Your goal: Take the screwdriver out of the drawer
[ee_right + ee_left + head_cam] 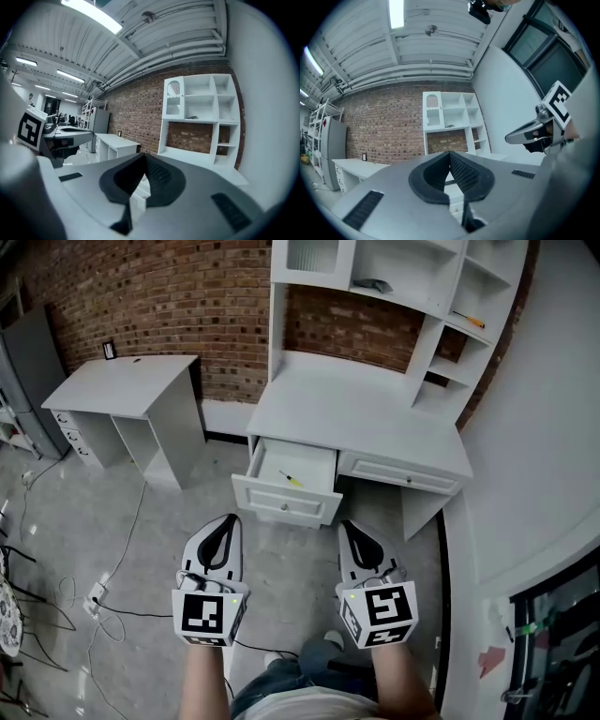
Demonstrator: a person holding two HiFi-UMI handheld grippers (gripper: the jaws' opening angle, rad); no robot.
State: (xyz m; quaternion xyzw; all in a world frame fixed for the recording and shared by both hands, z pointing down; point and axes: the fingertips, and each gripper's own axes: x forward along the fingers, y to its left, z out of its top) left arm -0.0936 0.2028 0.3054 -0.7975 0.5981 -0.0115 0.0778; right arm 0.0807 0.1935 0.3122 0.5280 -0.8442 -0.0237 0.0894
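Note:
The screwdriver (pixel 291 478), small with a yellow handle, lies inside the open left drawer (pixel 281 503) of the white desk (pixel 356 418). Both grippers hang side by side in front of the drawer, over the floor and short of its front panel. My left gripper (pixel 228 520) has its jaws shut with nothing between them, the tips meeting in the left gripper view (pixel 450 155). My right gripper (pixel 349 526) is likewise shut and empty (pixel 144 156). Neither gripper view shows the screwdriver; the gripper bodies hide the drawer.
The desk carries a white hutch (pixel 394 277) with an orange-handled tool (pixel 469 320) on a right shelf. Its right drawer (pixel 398 472) is closed. A second white desk (pixel 122 385) stands at the left, cables (pixel 103 601) trail on the floor, and a white wall (pixel 544 446) lies close on the right.

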